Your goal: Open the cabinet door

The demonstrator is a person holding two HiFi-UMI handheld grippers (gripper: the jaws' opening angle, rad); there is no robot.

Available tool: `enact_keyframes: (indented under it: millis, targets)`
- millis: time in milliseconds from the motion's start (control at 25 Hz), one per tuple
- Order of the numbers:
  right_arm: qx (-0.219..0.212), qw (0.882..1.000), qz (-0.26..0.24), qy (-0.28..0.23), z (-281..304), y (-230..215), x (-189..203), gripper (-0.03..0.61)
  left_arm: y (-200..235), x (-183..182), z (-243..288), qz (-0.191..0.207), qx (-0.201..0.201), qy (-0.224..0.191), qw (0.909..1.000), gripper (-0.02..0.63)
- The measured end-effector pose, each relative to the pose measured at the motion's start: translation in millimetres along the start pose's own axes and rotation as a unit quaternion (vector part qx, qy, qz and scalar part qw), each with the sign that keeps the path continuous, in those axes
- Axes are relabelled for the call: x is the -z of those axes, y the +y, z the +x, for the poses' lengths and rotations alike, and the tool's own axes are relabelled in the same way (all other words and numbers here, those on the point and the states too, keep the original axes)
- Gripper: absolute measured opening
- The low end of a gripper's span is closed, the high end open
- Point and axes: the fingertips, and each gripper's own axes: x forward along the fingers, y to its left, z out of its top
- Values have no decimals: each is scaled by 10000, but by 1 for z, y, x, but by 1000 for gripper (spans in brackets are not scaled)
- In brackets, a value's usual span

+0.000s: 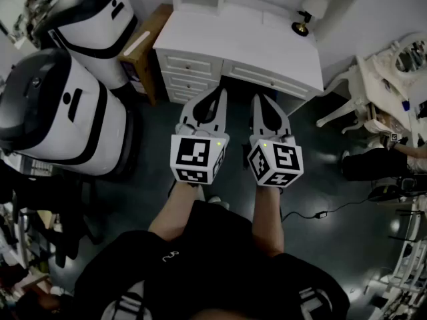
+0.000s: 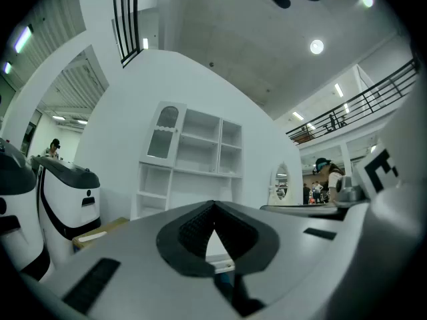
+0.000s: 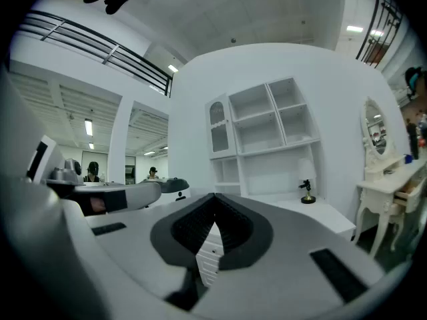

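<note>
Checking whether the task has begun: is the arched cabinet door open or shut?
Shut: the arched door sits flush with the shelf unit, no gap showing in either gripper view.

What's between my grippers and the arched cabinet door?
Only the desk, its top bare in the middle in the head view, lies before the cabinet door; the lamp stands off to the right.
</note>
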Motion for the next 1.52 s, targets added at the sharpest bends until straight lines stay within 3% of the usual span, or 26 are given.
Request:
enact_keyframes:
  millis: [320, 640, 760, 960, 1240, 1520]
  targets:
    - [54, 9999, -133, -14, 72, 21, -19, 20, 63, -22, 36, -44, 5, -81, 10000, 11]
    - [48, 9998, -207, -23, 164, 58, -24, 20, 166, -29, 71, -258, -245, -39, 9994, 11]
    - [421, 9984, -268, 249, 178, 39, -8, 20, 194, -24, 78, -418, -356, -19, 9985, 11]
    - [768, 9964, -252, 244, 186, 17, -8, 20, 198, -23, 91, -453, -131, -72, 9989, 11]
    - [565, 9981, -240, -17, 203, 20, -21, 20, 180, -39, 114, -222, 221, -207, 9993, 11]
    - [285, 9995, -132, -53, 250, 9, -19, 20, 203, -39, 151, -40, 54, -183, 9998, 11]
